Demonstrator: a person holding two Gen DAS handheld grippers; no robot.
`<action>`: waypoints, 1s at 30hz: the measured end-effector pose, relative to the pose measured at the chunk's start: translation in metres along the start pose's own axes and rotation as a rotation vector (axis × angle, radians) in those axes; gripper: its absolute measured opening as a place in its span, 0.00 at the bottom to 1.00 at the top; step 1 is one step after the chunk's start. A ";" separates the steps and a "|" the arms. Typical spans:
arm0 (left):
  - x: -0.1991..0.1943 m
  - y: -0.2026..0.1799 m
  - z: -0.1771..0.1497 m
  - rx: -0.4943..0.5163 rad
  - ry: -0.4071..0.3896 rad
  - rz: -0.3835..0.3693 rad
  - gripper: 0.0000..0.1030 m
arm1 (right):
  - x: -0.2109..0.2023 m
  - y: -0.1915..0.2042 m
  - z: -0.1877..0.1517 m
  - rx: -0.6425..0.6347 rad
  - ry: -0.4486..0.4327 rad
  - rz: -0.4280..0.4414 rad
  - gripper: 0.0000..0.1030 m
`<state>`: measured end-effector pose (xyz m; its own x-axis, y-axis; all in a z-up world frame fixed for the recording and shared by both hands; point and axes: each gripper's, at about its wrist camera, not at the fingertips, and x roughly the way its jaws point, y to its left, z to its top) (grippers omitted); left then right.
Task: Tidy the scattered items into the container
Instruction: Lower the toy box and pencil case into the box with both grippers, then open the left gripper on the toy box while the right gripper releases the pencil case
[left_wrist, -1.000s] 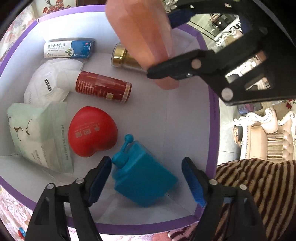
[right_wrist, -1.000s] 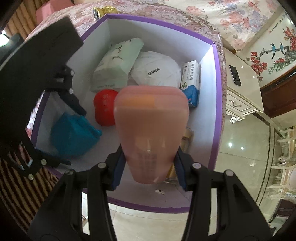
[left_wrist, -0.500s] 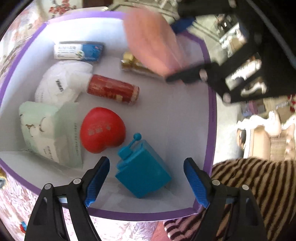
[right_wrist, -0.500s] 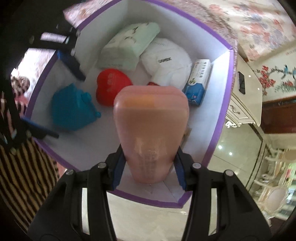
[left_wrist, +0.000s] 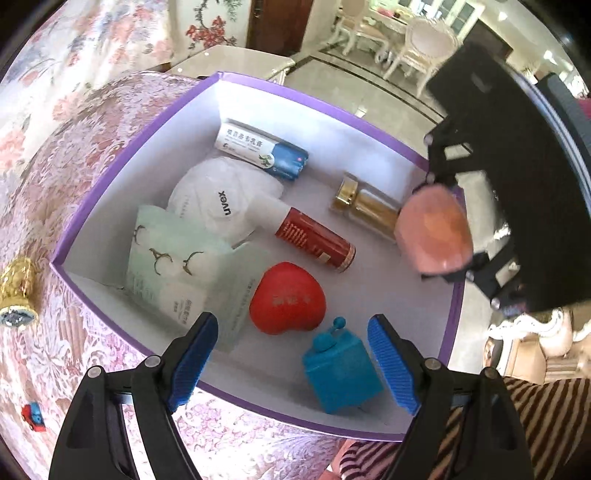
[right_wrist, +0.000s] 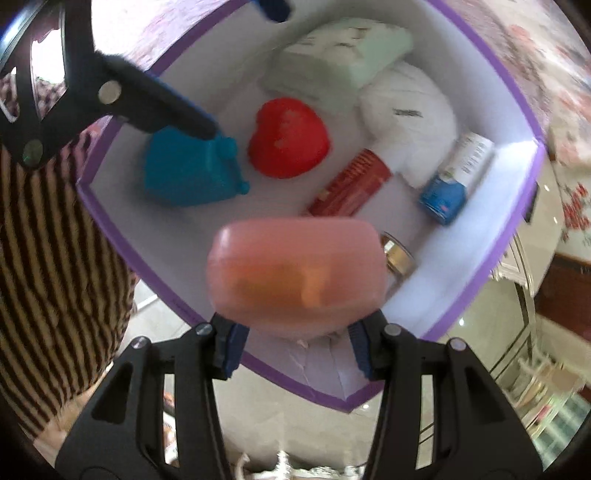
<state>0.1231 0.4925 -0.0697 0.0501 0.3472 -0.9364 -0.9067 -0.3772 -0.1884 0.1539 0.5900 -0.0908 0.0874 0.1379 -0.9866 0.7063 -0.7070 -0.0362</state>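
Note:
A purple-rimmed white box (left_wrist: 258, 88) (right_wrist: 517, 236) holds a red heart (left_wrist: 288, 297) (right_wrist: 288, 142), a blue block (left_wrist: 341, 373) (right_wrist: 188, 173), a red can (left_wrist: 314, 243) (right_wrist: 351, 186), a gold-capped bottle (left_wrist: 364, 203), a white mask (left_wrist: 221, 199), a green pack (left_wrist: 170, 266) and a blue-white tube box (left_wrist: 264, 149). My right gripper (right_wrist: 295, 343) is shut on a pink bottle (right_wrist: 295, 273) (left_wrist: 432, 229), held above the box's edge beside the gold-capped bottle. My left gripper (left_wrist: 291, 360) is open and empty above the box's near edge, over the blue block.
The box stands on a pink floral cloth (left_wrist: 74, 155). A gold item (left_wrist: 18, 291) and a small red-blue toy (left_wrist: 33, 421) lie on the cloth left of the box. A striped sleeve (right_wrist: 55, 258) is beside the box. Chairs and tiled floor lie beyond.
My left gripper has pulled back and up from the box, so the whole box now shows. My right gripper has carried the pink bottle lower over the box's edge.

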 end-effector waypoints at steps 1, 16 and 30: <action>0.003 -0.001 0.002 -0.013 -0.011 0.004 0.82 | 0.001 0.002 0.003 -0.022 0.012 0.011 0.50; -0.002 0.015 0.004 -0.101 -0.097 0.030 0.83 | -0.001 0.022 0.024 -0.111 -0.002 0.112 0.61; -0.019 0.021 -0.002 -0.104 -0.122 0.103 0.83 | -0.034 0.001 0.036 0.081 -0.277 0.123 0.43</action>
<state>0.1042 0.4768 -0.0566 -0.0975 0.4010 -0.9109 -0.8562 -0.5004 -0.1287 0.1261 0.5594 -0.0629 -0.0339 -0.1386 -0.9898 0.6429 -0.7613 0.0846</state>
